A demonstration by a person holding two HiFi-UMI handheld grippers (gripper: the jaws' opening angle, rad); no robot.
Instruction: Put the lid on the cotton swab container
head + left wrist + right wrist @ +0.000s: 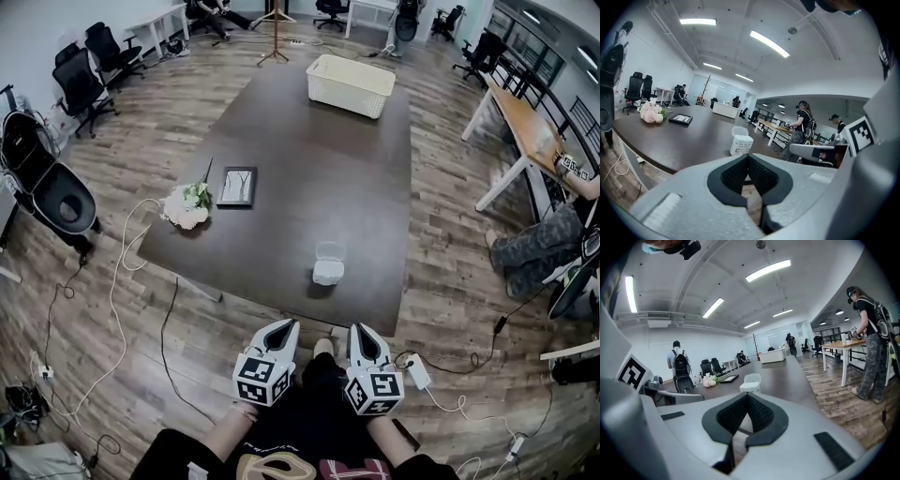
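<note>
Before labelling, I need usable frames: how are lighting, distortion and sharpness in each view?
Head view: even light, strong fisheye bending the floor planks, the cotton swab container small but sharp on the dark table. Left gripper view: black vignette at the corners, ceiling strip light blown out, left gripper blocking the lower half. Right gripper view: same vignette and curved ceiling.

matt table (319, 169), translucent plastic container (328, 266)
</note>
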